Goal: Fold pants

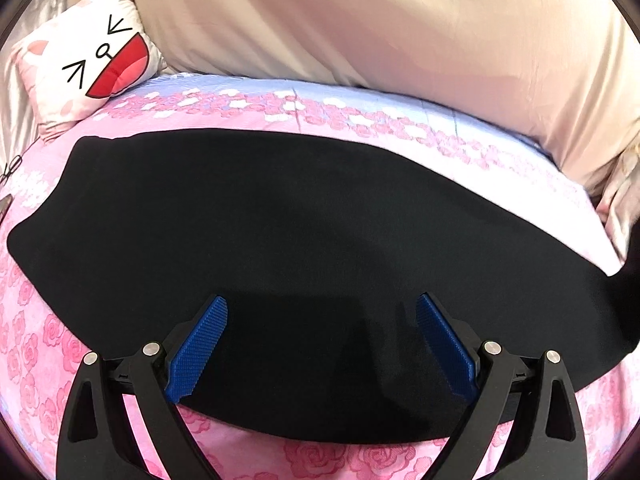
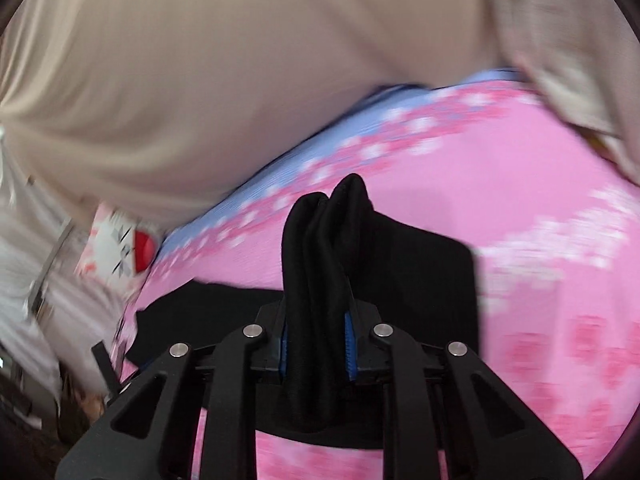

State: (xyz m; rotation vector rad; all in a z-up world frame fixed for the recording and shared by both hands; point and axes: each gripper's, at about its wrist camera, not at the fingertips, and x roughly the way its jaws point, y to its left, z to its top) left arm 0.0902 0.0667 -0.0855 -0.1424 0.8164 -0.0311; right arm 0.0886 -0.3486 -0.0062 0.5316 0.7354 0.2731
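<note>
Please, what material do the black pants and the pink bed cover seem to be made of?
Black pants: probably a soft matte knit; no shine, and it bunches in thick, rounded folds where gripped. Pink bed cover: probably woven cotton, matte, with a printed rose pattern and a blue band; the exact fibre cannot be told.

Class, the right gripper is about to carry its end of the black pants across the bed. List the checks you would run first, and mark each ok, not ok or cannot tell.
1. Right gripper pinches a bunched end of the pants: ok.
2. Both layers caught in that pinch: cannot tell.
3. Left gripper open, pads clear of cloth: ok.
4. Rest of the pants lies flat on the pink bedspread: ok.
5. Pillow clear of the pants: ok.
6. Landing spot for the carried end in view: cannot tell.
</note>
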